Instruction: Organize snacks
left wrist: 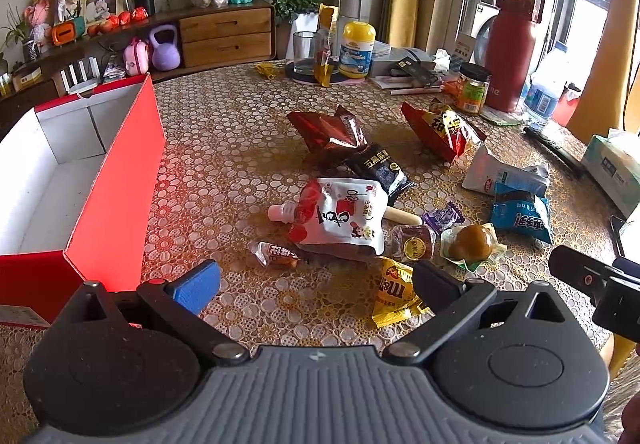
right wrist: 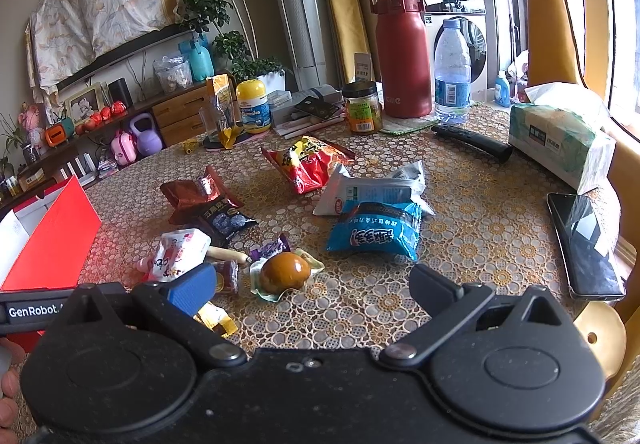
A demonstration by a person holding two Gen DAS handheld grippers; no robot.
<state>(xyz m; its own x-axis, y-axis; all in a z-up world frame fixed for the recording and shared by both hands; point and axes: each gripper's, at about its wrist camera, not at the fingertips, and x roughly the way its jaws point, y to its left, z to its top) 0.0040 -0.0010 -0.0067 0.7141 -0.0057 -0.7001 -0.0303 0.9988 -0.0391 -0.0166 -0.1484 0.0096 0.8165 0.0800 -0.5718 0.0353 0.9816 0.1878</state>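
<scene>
Several snacks lie scattered on the table. Nearest my open left gripper (left wrist: 316,284) are a yellow M&M's packet (left wrist: 394,296), a small sausage wrapper (left wrist: 276,254) and a white spouted pouch (left wrist: 344,218). A wrapped brown egg (right wrist: 284,273) sits just ahead of my open right gripper (right wrist: 312,284), with a blue snack bag (right wrist: 374,232) beyond it. Red chip bag (right wrist: 308,162), dark red foil bag (left wrist: 328,130) and black packet (left wrist: 380,168) lie farther back. An open red box (left wrist: 116,196) with a white inside stands at the left. Neither gripper holds anything.
At the table's back stand a red flask (right wrist: 402,56), water bottle (right wrist: 452,72), jar (right wrist: 362,106), yellow-lidded tub (left wrist: 356,50) and glass (left wrist: 306,52). A remote (right wrist: 472,142), tissue box (right wrist: 560,140) and phone (right wrist: 584,244) lie at the right. The right gripper's body (left wrist: 600,284) shows at the left wrist view's edge.
</scene>
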